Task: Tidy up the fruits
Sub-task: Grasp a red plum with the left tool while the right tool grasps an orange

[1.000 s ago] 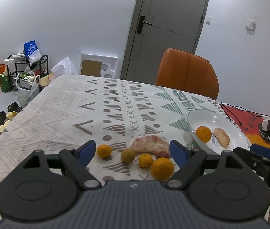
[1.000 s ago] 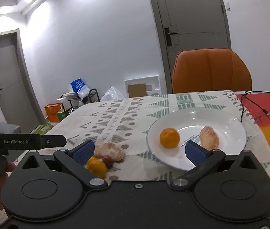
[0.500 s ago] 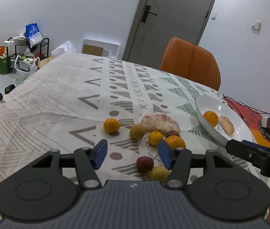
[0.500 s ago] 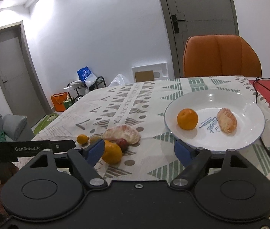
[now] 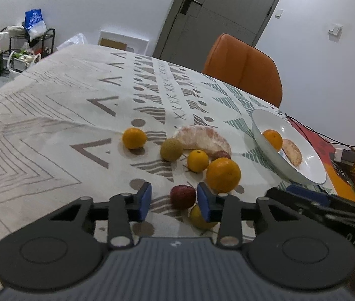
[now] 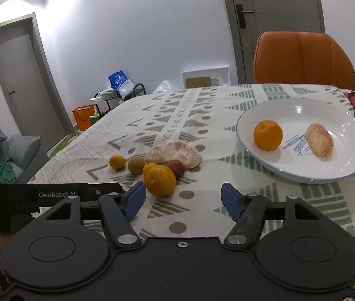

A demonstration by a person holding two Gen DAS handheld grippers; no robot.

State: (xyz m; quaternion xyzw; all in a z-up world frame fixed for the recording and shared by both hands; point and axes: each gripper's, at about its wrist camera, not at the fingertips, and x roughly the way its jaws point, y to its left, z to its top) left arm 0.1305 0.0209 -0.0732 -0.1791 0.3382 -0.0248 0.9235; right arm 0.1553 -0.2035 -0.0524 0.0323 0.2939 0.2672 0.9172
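On the patterned tablecloth, near edge: loose fruit in a cluster, plate to the right.
Left gripper: jaws have just been closing; narrow gap, a small red fruit between the blue pads, nearer the right pad. Cannot tell if either pad touches it; no squeeze visible.
Right gripper: jaws have just been closing, half spread; only cloth between them. Large orange just beyond its left pad, apart from it.
Cluster, left wrist view: small orange far left; greenish-brown round fruit beside a peeled pomelo segment; another small orange; a second red fruit behind the large orange; a yellow fruit partly hidden under the right pad.
White plate: right of the cluster, holds one orange and one peeled segment, apart from each other.
Far side: orange chair at the table, grey door behind.
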